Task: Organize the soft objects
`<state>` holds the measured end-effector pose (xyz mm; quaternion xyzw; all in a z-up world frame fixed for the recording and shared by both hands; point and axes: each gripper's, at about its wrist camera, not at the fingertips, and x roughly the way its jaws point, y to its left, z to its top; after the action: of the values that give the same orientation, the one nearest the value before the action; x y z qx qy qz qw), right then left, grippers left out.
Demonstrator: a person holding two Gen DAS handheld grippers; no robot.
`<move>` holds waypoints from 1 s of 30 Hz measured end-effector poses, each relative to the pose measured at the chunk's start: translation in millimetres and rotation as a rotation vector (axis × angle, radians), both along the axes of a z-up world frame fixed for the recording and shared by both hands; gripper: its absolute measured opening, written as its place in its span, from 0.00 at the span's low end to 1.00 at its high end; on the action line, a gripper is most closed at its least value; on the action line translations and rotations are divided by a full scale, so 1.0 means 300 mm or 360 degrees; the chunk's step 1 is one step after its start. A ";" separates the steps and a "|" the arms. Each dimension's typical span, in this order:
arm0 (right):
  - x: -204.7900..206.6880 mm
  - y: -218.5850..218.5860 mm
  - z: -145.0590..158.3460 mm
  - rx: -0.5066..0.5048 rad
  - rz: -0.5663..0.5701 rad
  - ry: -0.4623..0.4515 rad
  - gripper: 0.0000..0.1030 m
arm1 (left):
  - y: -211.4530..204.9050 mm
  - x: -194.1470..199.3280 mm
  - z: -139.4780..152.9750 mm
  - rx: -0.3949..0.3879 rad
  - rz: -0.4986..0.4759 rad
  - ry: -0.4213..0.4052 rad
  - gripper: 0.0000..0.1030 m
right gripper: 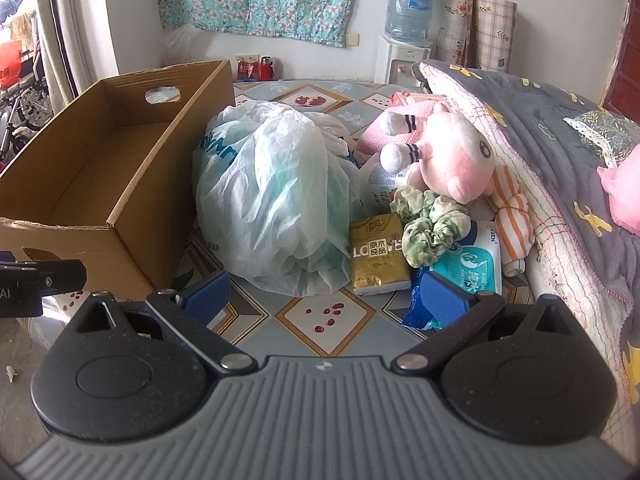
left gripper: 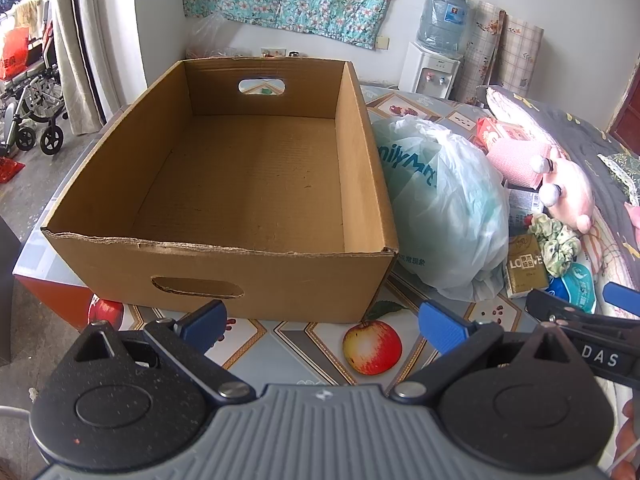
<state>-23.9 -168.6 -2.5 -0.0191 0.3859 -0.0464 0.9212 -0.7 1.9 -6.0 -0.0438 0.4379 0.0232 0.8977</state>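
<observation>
Evidently no item is yet taken: left gripper [left gripper: 322,326] and right gripper [right gripper: 326,298] both hover spread wide, holding nothing. Cardboard box [left gripper: 224,248] stands empty; plush toy [right gripper: 448,156], scrunchie [right gripper: 430,226] and plastic bag [right gripper: 276,200] lie beside it. Next, probably, one gripper reaches and closes on a soft item.

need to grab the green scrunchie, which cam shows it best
Right wrist view: the green scrunchie lies central and whole, beside the gold tissue pack. The left wrist view shows it small at the right edge.
</observation>
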 end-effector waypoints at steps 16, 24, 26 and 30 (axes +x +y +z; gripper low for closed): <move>0.007 -0.002 -0.005 0.0001 0.0002 0.0002 0.99 | -0.001 -0.002 -0.004 -0.0006 0.0002 0.0003 1.00; 0.016 -0.007 -0.005 0.0003 0.0004 0.0003 0.99 | 0.003 0.000 -0.005 -0.0008 0.0004 0.0005 1.00; 0.021 -0.004 -0.004 0.0006 0.0003 0.0005 0.99 | 0.005 0.000 -0.007 -0.0009 0.0005 0.0007 1.00; 0.008 -0.009 -0.014 0.0011 0.0012 0.0003 0.99 | 0.012 0.001 -0.008 -0.0007 0.0013 0.0012 0.99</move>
<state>-21.4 -171.3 -6.7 -0.0173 0.3870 -0.0417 0.9210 -0.4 5.6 -8.4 -0.0475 0.4412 0.0259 0.8958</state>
